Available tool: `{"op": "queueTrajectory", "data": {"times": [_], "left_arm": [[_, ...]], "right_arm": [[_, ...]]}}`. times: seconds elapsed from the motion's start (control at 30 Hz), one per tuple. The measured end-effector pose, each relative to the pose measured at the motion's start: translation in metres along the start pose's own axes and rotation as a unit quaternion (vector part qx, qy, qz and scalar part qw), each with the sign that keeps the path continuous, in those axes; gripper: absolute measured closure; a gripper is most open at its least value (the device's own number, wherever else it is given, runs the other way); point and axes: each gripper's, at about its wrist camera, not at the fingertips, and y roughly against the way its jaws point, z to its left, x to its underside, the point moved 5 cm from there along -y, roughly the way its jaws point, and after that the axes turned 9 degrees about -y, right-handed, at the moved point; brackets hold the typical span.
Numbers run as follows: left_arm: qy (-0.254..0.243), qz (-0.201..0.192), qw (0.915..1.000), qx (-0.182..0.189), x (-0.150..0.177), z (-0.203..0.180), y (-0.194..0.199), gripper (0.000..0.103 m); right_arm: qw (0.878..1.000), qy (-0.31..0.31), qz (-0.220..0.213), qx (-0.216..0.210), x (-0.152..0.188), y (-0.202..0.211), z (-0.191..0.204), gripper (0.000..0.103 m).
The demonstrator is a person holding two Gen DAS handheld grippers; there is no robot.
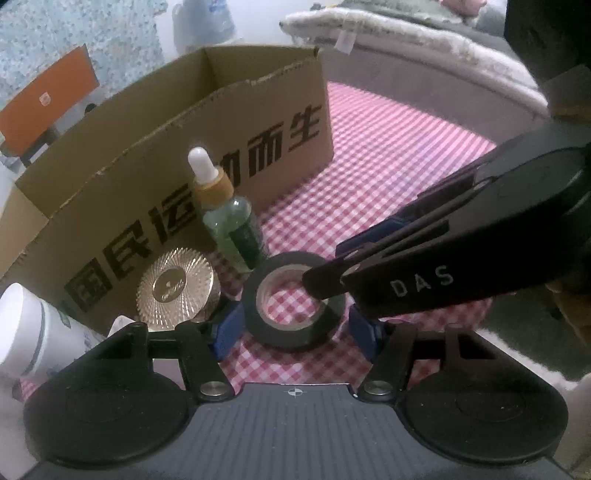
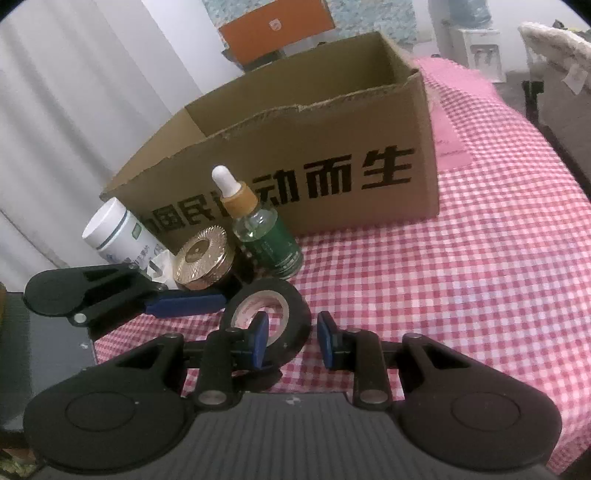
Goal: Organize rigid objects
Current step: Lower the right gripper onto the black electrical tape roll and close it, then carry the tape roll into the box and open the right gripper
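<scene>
A black tape roll [image 1: 293, 301] lies flat on the checked cloth, also in the right wrist view [image 2: 267, 319]. My left gripper [image 1: 295, 332] is open, its blue fingers on either side of the roll without touching it. My right gripper [image 2: 291, 341] is open; its left finger [image 2: 260, 338] sits inside the roll's hole, its right finger outside the rim. A green dropper bottle [image 2: 266, 236], a gold round lid [image 2: 203, 258] and a white jar [image 2: 118, 234] stand behind the roll, in front of an open cardboard box [image 2: 332, 155].
The red-and-white checked cloth [image 2: 480, 258] stretches to the right of the box. An orange box [image 2: 273, 26] sits behind the cardboard box. A grey blanket and sofa edge [image 1: 424, 48] lie at the far right.
</scene>
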Motion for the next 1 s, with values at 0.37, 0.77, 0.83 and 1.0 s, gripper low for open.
{"op": "queueTrajectory", "data": {"times": [0.37,0.77,0.83,1.0], "left_arm": [[-0.001,-0.018,0.9996,0.021,-0.006,-0.005,0.001,0.040],[0.002,-0.016,0.9994,0.030,-0.014,-0.001,-0.010,0.035],[0.004,-0.019,0.9994,0.030,-0.013,0.000,-0.009,0.036],[0.008,-0.028,0.9991,0.031,-0.010,-0.001,-0.003,0.036]], "right_arm": [[1.000,-0.001,0.002,0.005,-0.001,-0.001,-0.011,0.075],[1.000,0.018,-0.004,0.012,-0.006,-0.009,-0.007,0.075],[1.000,0.023,-0.005,0.015,-0.007,-0.010,-0.006,0.075],[1.000,0.021,-0.004,0.020,-0.007,-0.010,-0.007,0.081]]}}
